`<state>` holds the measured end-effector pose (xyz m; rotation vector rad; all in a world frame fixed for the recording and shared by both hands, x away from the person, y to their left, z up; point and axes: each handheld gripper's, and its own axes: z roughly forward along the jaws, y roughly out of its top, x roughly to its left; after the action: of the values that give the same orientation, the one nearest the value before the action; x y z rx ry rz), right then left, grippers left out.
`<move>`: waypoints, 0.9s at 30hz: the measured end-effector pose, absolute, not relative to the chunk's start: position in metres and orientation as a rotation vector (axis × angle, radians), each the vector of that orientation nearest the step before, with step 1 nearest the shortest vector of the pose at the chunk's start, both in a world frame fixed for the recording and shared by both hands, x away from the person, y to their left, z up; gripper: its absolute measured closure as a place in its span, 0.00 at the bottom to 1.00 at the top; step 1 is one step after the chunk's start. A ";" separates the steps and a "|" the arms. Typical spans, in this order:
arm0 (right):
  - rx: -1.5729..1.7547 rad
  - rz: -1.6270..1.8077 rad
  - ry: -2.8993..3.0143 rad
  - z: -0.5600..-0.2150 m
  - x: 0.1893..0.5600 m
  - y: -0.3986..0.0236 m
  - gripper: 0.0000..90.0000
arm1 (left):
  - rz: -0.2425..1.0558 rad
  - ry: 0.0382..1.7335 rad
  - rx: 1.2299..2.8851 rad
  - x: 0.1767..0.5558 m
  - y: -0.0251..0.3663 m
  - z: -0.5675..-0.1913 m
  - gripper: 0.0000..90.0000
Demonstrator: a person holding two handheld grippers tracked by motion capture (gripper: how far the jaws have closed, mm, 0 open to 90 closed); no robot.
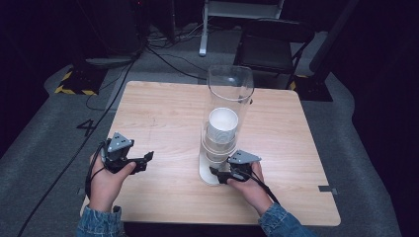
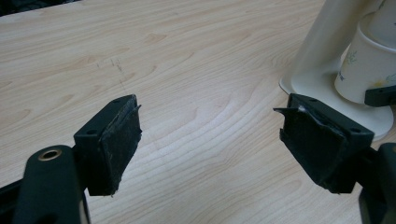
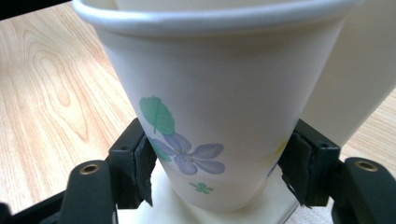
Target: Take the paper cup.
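A tall clear tube dispenser (image 1: 230, 94) stands on a white base (image 1: 207, 175) in the middle of the wooden table (image 1: 163, 113), with a stack of white paper cups (image 1: 222, 126) inside. My right gripper (image 1: 219, 174) is at its foot, shut on the lowest paper cup (image 3: 219, 102), which bears a flower print. Its pads (image 3: 143, 169) press on the cup's lower sides, just above the base (image 3: 280, 212). My left gripper (image 1: 147, 159) rests low over the table to the left, open, with bare wood between its fingers (image 2: 112, 140). From there the held cup (image 2: 362, 70) shows at the far right.
A white upright column (image 3: 357, 70) of the dispenser stands right behind the cup. Beyond the table's far edge are a black chair (image 1: 269, 47), cables on the grey floor (image 1: 163, 57) and a stand with yellow-black tape (image 1: 74, 81).
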<state>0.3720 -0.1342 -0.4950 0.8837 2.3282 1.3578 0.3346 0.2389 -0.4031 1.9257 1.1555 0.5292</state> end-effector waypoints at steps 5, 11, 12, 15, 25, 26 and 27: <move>0.883 1.337 2.346 -0.500 0.371 -0.133 0.38 | 0.525 1.155 1.923 0.335 0.239 -0.403 0.22; 0.886 1.326 2.343 -0.500 0.371 -0.135 0.38 | 0.525 1.154 1.924 0.336 0.239 -0.403 0.22; 0.888 1.328 2.343 -0.500 0.371 -0.135 0.38 | 0.525 1.152 1.927 0.336 0.239 -0.403 0.22; 0.887 1.320 2.342 -0.500 0.370 -0.138 0.38 | 0.524 1.156 1.922 0.337 0.239 -0.403 0.22; 0.897 1.280 2.322 -0.496 0.363 -0.151 0.38 | 0.507 1.138 1.939 0.345 0.232 -0.404 0.22; 0.897 1.277 2.317 -0.496 0.362 -0.152 0.38 | 0.503 1.135 1.941 0.346 0.231 -0.404 0.22; 0.900 1.273 2.313 -0.495 0.362 -0.154 0.38 | 0.502 1.135 1.940 0.347 0.230 -0.404 0.22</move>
<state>0.3617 -0.1536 -0.4949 0.8995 2.3130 1.2734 0.3473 0.2302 -0.4038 1.9400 1.1346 0.5017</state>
